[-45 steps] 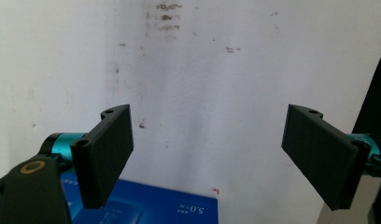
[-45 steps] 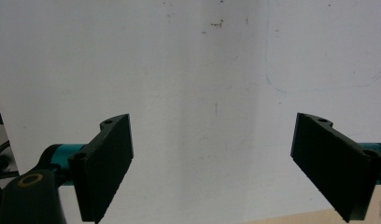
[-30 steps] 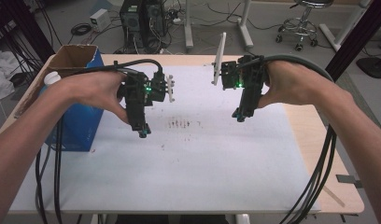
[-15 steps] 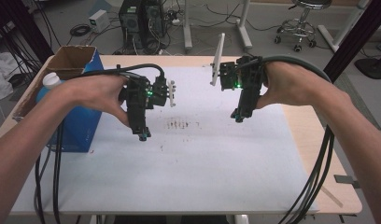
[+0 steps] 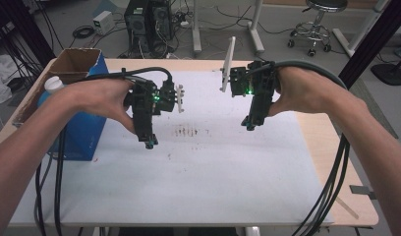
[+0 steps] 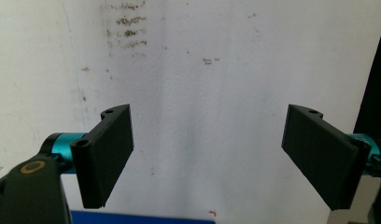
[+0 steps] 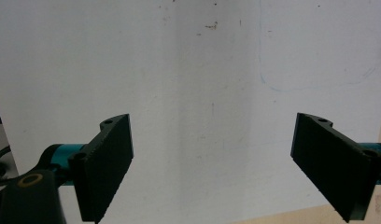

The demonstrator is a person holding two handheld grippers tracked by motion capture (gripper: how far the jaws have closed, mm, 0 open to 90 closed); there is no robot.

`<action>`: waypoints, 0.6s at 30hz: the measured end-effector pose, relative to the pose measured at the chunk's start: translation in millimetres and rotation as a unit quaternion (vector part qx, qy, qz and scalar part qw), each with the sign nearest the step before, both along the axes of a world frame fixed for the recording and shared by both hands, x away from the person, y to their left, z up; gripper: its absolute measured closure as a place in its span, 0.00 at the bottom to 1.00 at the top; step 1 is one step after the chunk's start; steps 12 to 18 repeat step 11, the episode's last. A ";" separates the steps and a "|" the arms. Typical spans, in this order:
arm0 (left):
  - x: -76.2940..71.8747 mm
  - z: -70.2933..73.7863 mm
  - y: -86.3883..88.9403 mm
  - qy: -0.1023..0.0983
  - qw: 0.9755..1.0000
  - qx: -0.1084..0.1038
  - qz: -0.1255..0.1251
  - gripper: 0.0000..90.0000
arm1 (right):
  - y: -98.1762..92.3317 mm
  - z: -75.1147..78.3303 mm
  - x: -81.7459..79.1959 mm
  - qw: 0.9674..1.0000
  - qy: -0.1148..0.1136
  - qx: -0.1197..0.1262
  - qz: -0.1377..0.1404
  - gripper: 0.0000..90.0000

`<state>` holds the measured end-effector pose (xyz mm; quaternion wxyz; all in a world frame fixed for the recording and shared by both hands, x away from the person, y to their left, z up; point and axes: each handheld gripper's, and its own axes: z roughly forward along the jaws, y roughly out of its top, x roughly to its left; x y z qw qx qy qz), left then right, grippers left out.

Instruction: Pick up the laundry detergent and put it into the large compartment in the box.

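Two grippers, the left gripper (image 5: pixel 149 143) and right gripper (image 5: pixel 249 125), hover jaws-apart and empty above the white sheet (image 5: pixel 198 172) on the counter, right of the blue box (image 5: pixel 85 132), likely readying a first reach toward it.

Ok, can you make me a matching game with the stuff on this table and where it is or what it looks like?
Things:
1. left gripper
2. blue box
3. white sheet
4. brown stains

Descriptions:
A. stands at the table's left edge, top flaps open
B. covers most of the tabletop
C. a small patch on the sheet between the two grippers
D. jaws wide apart, nothing between them

Pairs: 1-D, 2-A, 3-B, 4-C
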<state>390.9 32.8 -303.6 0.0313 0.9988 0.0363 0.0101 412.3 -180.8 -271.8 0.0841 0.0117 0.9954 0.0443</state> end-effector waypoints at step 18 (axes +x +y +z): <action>-0.8 -0.1 -1.2 0.004 1.000 0.000 -0.006 0.19 | -0.3 1.9 -1.1 1.000 0.000 0.004 0.002 0.14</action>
